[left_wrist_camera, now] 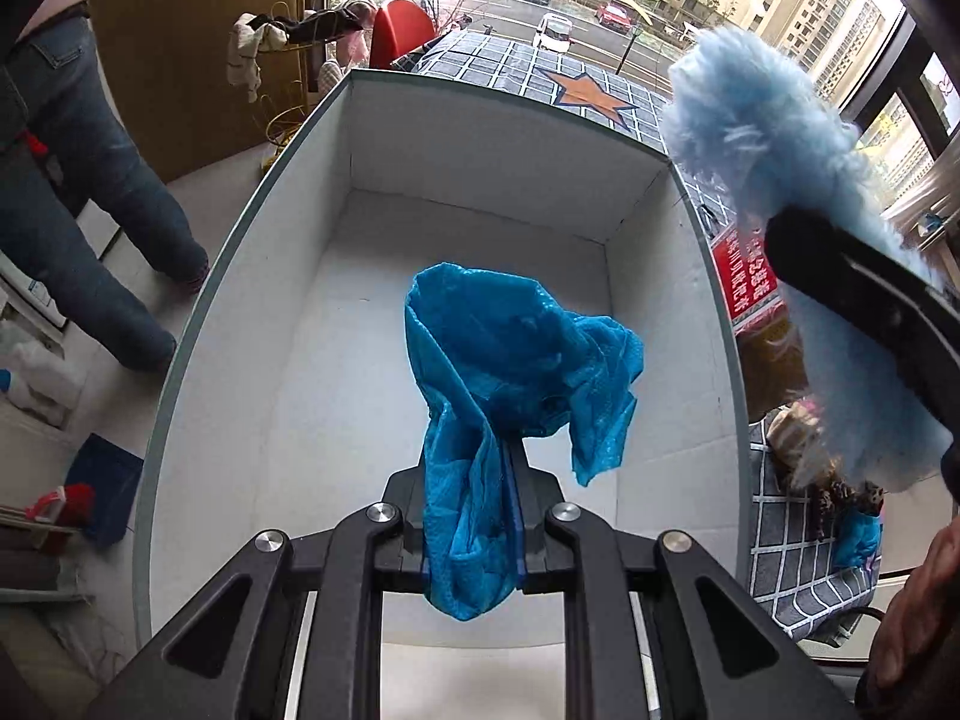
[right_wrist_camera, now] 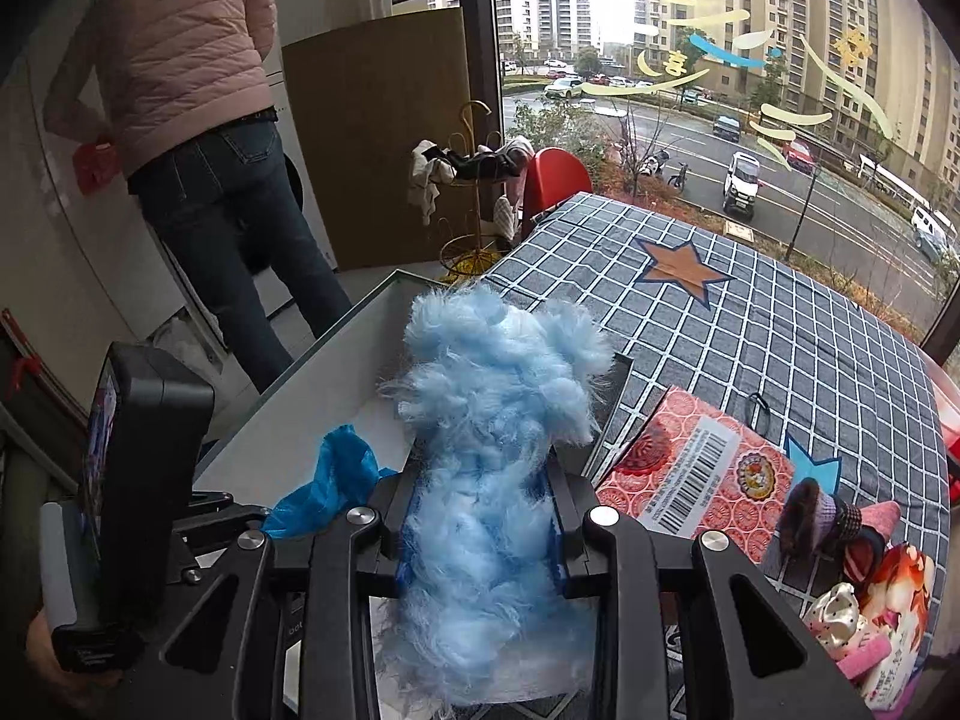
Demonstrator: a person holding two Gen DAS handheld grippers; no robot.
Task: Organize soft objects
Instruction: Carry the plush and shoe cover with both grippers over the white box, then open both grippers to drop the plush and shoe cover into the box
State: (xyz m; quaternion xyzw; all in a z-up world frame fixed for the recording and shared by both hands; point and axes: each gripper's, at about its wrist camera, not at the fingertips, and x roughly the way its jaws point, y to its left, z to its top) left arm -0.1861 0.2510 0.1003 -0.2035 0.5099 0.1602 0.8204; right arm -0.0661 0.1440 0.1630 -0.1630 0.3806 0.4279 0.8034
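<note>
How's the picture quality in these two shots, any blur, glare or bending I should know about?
Left wrist view: daylight from the window, the white box rim bows from fisheye distortion, and the fluffy light-blue item at the right edge is smeared. Right wrist view: window decals overlay the street, the checked cloth grid curves, and the fluffy item is sharp.

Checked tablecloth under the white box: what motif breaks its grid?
Orange-brown star on the checked tablecloth; clearest in the right wrist view.
</note>
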